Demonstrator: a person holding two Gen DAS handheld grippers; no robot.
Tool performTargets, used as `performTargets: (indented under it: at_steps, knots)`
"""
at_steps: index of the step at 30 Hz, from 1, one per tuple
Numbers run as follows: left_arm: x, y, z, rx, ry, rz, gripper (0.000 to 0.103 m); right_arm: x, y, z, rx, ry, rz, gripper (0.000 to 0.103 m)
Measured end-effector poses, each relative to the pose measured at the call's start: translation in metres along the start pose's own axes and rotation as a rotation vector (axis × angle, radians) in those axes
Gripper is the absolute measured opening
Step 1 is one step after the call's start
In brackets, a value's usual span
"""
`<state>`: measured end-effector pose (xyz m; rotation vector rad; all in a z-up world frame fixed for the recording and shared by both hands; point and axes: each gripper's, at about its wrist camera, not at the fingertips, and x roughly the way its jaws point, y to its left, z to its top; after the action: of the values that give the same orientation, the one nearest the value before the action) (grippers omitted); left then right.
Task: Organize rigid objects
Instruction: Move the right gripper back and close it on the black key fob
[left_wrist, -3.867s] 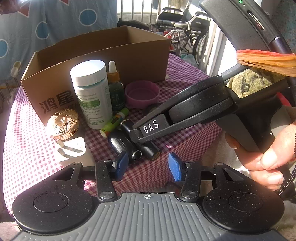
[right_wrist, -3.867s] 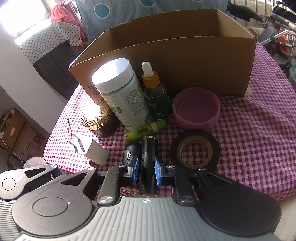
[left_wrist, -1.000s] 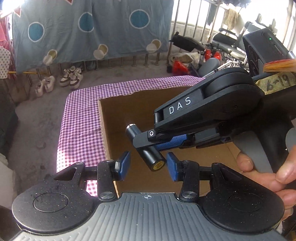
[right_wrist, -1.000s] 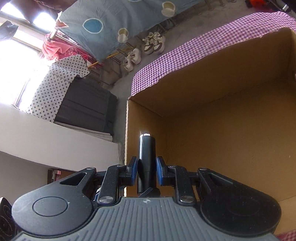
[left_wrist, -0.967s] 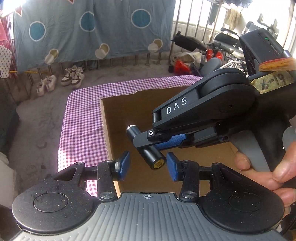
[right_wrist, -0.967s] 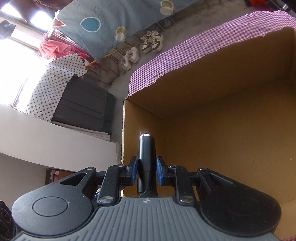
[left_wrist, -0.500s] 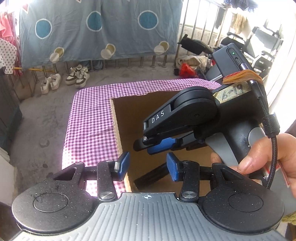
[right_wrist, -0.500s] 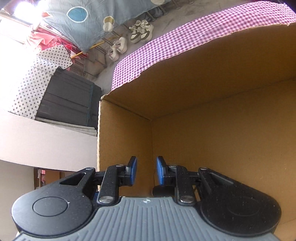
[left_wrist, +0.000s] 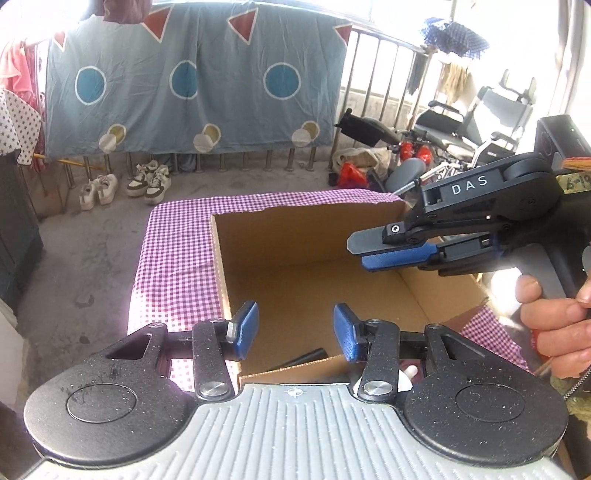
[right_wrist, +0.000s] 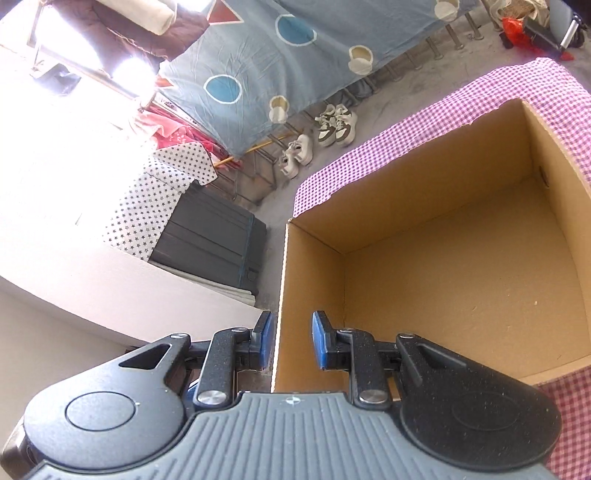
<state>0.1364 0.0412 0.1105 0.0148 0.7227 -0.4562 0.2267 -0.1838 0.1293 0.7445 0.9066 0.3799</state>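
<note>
Black cylinder, slim and dark, lies on the floor of the cardboard box against the near wall, only one end showing between the left gripper's pads. Box open-topped, plain brown inside, holding nothing else that can be seen. Sits on a table under a purple-and-white checked cloth.

Left gripper hovers over the near edge of the box, blue pads wide apart, gripping nothing. Right gripper, marked "DAS", reaches in from the right above the box, held in a hand; in its own view the right gripper straddles the box's left wall from above, pads parted with a clear gap and nothing between them.

Beyond the table: concrete floor, two pairs of white sneakers by a railing, a blue sheet with circles hung over it, and wheelchairs to the right.
</note>
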Motion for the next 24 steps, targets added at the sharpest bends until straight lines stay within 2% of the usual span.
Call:
performTargets:
  at_steps: [3, 6, 10, 14, 18, 24]
  knots:
    - [-0.017, -0.01, -0.015, 0.016, -0.012, -0.024, 0.045, -0.05, -0.001, -0.029, -0.047, -0.047, 0.039, 0.025]
    - [-0.027, -0.024, -0.036, 0.04, 0.0, -0.066, 0.046, -0.086, -0.009, -0.062, -0.095, -0.082, 0.043, 0.025]
    - [-0.023, -0.041, -0.067, 0.053, 0.06, -0.117, 0.046, -0.104, -0.036, -0.109, -0.089, -0.075, 0.024, 0.025]
    - [-0.006, -0.057, -0.097, 0.077, 0.13, -0.156, 0.046, -0.098, -0.072, -0.153, -0.038, -0.049, -0.014, 0.025]
    - [0.015, -0.08, -0.124, 0.139, 0.188, -0.148, 0.046, -0.077, -0.096, -0.183, 0.001, -0.006, -0.034, 0.025]
    - [0.047, -0.097, -0.138, 0.191, 0.24, -0.083, 0.043, -0.038, -0.1, -0.193, -0.035, 0.04, -0.105, 0.023]
